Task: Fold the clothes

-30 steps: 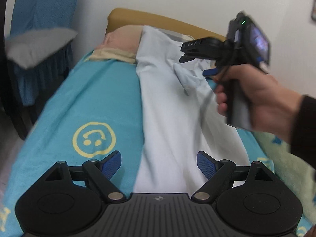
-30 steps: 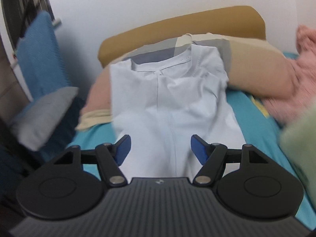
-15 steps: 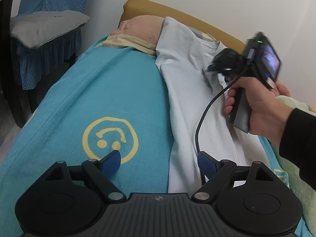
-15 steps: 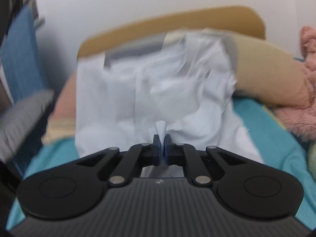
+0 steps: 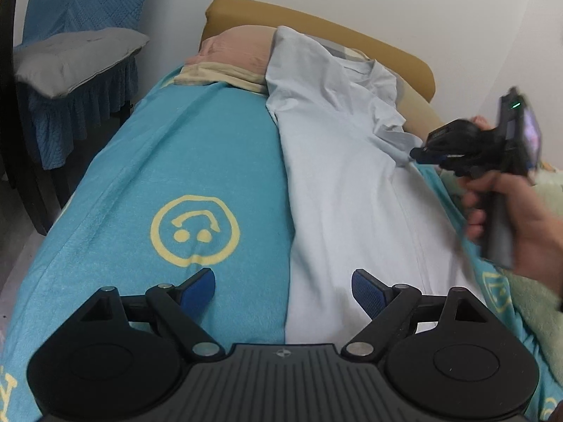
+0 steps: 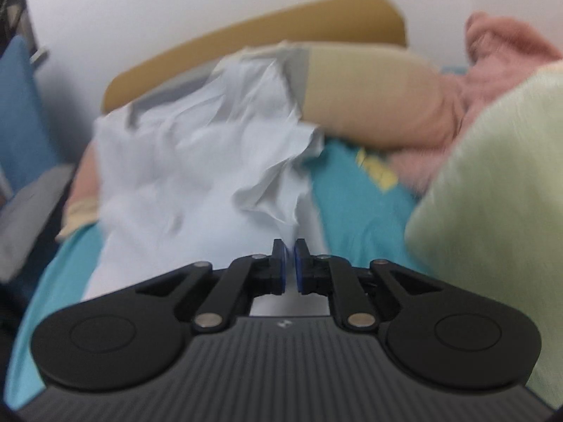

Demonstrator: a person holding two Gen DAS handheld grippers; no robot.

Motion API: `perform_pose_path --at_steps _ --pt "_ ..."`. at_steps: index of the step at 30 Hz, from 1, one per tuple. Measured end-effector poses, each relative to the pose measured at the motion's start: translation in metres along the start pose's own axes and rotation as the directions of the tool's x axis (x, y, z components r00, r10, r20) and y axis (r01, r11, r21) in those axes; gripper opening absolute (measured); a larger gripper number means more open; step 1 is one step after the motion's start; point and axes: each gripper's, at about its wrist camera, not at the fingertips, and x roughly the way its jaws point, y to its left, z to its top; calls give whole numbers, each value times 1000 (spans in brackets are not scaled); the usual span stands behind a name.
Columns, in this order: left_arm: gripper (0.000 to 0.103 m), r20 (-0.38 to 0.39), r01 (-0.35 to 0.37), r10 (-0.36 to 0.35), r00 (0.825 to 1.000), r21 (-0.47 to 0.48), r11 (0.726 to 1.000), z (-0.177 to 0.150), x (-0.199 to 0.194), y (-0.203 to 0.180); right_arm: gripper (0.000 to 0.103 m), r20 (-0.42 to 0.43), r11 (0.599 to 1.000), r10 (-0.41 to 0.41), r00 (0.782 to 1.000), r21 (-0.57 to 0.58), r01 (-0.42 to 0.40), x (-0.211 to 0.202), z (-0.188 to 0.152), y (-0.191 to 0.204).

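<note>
A pale blue shirt (image 5: 348, 183) lies lengthwise on a bed with a teal blanket (image 5: 169, 161); its collar end rests on the pillows. My left gripper (image 5: 283, 286) is open and empty, low over the shirt's near left edge. My right gripper (image 6: 289, 262) is shut on a fold of the shirt (image 6: 211, 161), pulling the sleeve side toward the right. In the left wrist view the right gripper (image 5: 420, 153) pinches the cloth at the shirt's right edge.
A pink pillow (image 5: 239, 52) and tan headboard (image 5: 316, 21) lie at the far end. A chair with a grey cushion (image 5: 74, 59) stands left of the bed. A pale green blanket (image 6: 492, 197) and pink fluffy cloth (image 6: 506, 49) lie on the right.
My right gripper closed on the shirt's middle and has pulled the pinched cloth out to the right edge. My left gripper stayed open and shifted left over the shirt's edge.
</note>
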Motion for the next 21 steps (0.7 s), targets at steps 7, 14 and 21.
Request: perform_pose_path --at_steps 7,14,21 --pt "87 41 -70 66 997 90 994 -3 -20 -21 65 0 991 106 994 -82 -105 -105 -3 21" --pt "87 24 -51 48 999 104 993 -10 -49 -40 65 -15 981 192 981 7 -191 -212 -22 16" --pt "86 -167 -8 1 986 -44 999 -25 -54 -30 67 -226 962 183 957 242 -127 -250 -87 -37"
